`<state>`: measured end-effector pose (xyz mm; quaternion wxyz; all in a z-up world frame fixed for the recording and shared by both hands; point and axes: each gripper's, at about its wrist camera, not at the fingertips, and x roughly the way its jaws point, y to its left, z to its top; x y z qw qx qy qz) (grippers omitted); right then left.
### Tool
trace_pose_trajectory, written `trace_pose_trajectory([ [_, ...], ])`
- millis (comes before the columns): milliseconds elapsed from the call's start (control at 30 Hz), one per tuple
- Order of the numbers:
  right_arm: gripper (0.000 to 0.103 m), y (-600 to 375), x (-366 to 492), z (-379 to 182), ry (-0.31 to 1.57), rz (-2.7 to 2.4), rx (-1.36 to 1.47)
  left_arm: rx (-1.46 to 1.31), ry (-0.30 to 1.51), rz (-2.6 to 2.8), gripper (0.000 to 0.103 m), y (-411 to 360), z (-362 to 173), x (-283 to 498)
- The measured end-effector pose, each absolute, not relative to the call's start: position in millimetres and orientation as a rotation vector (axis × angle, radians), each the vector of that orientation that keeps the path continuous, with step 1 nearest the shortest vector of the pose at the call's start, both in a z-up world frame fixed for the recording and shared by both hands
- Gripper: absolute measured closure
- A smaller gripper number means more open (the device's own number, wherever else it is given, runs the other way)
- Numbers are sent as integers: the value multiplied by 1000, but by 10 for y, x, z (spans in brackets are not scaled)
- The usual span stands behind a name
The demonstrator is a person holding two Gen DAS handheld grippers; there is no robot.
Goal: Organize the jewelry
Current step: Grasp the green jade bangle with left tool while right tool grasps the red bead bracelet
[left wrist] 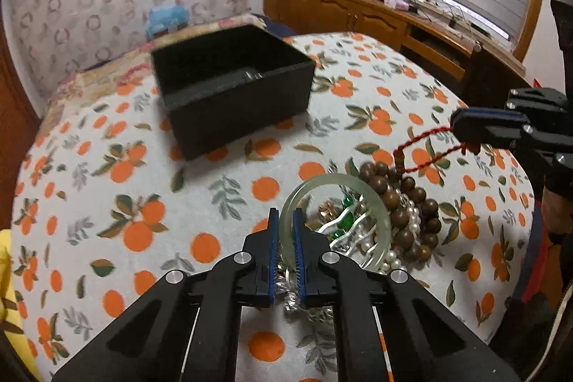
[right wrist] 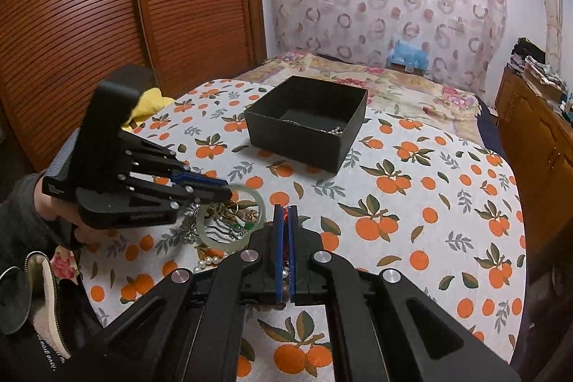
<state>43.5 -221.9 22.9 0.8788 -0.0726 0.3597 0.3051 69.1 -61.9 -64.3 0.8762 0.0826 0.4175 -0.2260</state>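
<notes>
A pile of jewelry lies on the orange-print cloth: brown wooden beads, white pearls, green stones and silver chains. My left gripper is shut on a pale green jade bangle, which also shows in the right wrist view. My right gripper is shut on the red cord of the wooden bead string; it shows in the left wrist view at the right. An open black box stands farther back with some silver beads inside.
The cloth covers a bed. A wooden cabinet with clutter runs along the right wall. A slatted wooden wardrobe stands at the left. A yellow cloth lies by the bed's left edge.
</notes>
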Motion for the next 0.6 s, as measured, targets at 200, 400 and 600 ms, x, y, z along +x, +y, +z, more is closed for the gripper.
trace_pose_trajectory([
  [200,100,-2210,507,280,732,631,-153,109,806,-412,96,-482,-470,712],
  [400,100,-2192,730,416,688,633,-155,75,762,-370,96,-384,-317,829],
  [600,100,-2124,1037,533,657,645,-152,48,728,-329,96,-320,-191,973],
])
